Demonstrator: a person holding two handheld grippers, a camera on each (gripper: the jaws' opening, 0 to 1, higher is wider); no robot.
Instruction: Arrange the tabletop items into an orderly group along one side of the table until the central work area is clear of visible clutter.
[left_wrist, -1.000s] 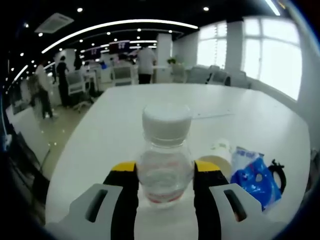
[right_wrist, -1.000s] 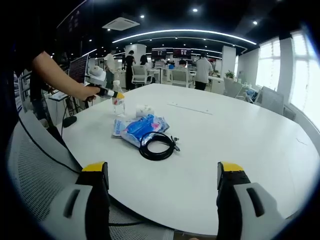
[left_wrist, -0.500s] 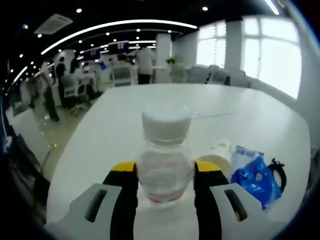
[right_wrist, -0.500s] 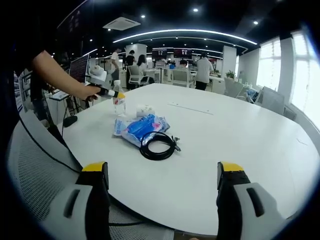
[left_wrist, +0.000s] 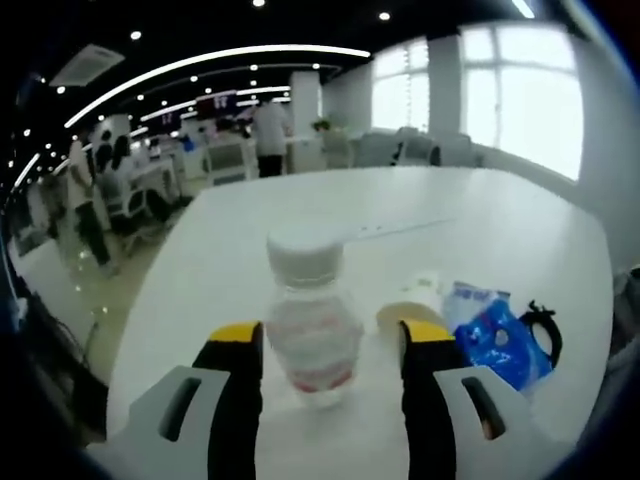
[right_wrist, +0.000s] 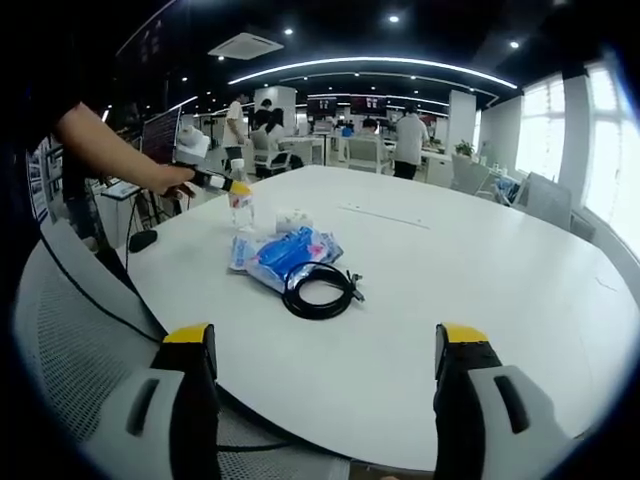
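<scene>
The big white desk (right_wrist: 470, 270) stood in a bright office. The left hand-held gripper (left_wrist: 325, 345) was open around a bottle (left_wrist: 310, 325). The right hand-held gripper (right_wrist: 325, 385) hung open, holding nothing.

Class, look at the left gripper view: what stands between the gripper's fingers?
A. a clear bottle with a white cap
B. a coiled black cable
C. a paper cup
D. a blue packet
A: the clear bottle with its white cap stands upright on the table, between the left gripper's yellow-tipped fingers.
</scene>
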